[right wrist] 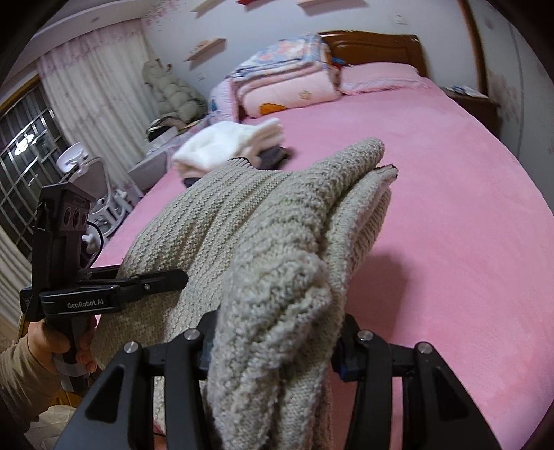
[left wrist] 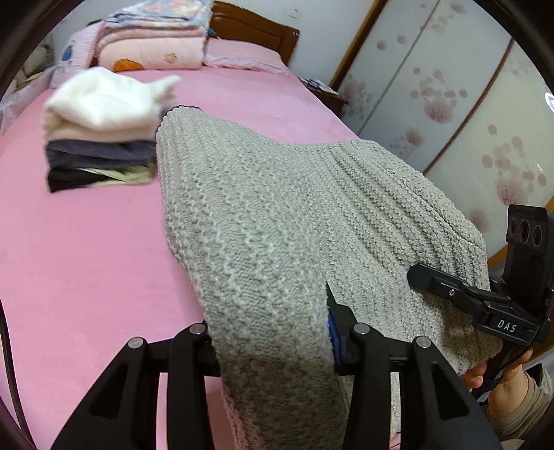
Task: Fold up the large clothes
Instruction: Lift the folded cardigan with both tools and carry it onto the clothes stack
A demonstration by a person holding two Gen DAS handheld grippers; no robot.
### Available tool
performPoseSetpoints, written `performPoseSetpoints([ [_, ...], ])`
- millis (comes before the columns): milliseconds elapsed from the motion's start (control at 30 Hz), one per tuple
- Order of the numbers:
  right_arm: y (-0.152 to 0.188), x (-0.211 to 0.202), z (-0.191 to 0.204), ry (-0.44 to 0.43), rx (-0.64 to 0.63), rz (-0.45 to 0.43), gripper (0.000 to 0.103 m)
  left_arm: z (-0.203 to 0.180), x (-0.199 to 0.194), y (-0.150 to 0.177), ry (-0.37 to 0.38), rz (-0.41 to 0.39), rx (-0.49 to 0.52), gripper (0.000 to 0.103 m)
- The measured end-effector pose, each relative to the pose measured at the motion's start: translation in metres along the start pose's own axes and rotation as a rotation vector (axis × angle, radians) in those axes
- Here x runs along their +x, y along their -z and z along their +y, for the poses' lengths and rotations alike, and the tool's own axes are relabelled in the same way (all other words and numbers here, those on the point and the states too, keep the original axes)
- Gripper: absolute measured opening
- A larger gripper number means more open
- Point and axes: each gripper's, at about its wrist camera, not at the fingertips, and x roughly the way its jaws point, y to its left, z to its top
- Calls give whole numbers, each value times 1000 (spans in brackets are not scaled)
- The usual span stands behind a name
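A grey knit sweater (left wrist: pixel 263 214), folded into a thick bundle, hangs in the air above the pink bed (left wrist: pixel 86 259). My left gripper (left wrist: pixel 273 346) is shut on its near edge, the fabric draped over the jaws. My right gripper (right wrist: pixel 273 332) is shut on the other side of the same sweater (right wrist: pixel 277 242). In the left wrist view the right gripper (left wrist: pixel 460 290) shows at the right edge. In the right wrist view the left gripper (right wrist: pixel 138 284) shows at the left, clamped on the knit.
A stack of folded clothes (left wrist: pixel 100 138), white on top and dark below, lies on the bed further back; it also shows in the right wrist view (right wrist: pixel 228 145). Folded quilts (left wrist: pixel 152 38) and a pillow sit by the wooden headboard (left wrist: pixel 256 31). Wardrobe doors (left wrist: pixel 450 104) stand right.
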Motion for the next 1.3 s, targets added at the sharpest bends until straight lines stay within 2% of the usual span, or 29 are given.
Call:
performPoseSetpoints([
  [167, -46, 28, 45, -67, -16, -21, 46, 45, -40, -39, -56, -25, 4, 40],
  [300, -100, 61, 77, -105, -31, -43, 46, 80, -66, -101, -136, -47, 61, 41],
  [433, -176, 107, 103, -126, -27, -95, 46, 127, -75, -178, -179, -85, 87, 41],
  [600, -270, 179, 123, -131, 14, -176, 46, 194, -60, -276, -229, -144, 100, 41],
  [733, -315, 246, 126, -117, 46, -203, 46, 255, -23, -323, -226, -131, 60, 43],
  [867, -334, 323, 117, -86, 75, -172, 47, 298, 42, -345, -282, -71, 9, 45],
  [900, -335, 348, 113, -60, 79, -144, 47, 308, 61, -347, -329, -43, 0, 49],
  [967, -331, 386, 104, -26, 89, -81, 47, 319, 78, -348, -377, -56, -13, 58],
  [1033, -320, 417, 93, 6, 102, -36, 52, 325, 83, -350, -476, -81, 2, 90],
  [1067, -313, 425, 88, 5, 109, -43, 55, 327, 83, -350, -520, -96, 22, 95],
  [1100, -309, 427, 86, -2, 105, -62, 58, 330, 80, -349, -526, -109, 23, 102],
  [1267, -301, 420, 99, 55, -47, -64, 71, 354, 71, -343, -450, -152, -30, 103],
  [1300, -299, 415, 102, 94, -88, -69, 80, 359, 69, -340, -444, -164, -38, 103],
])
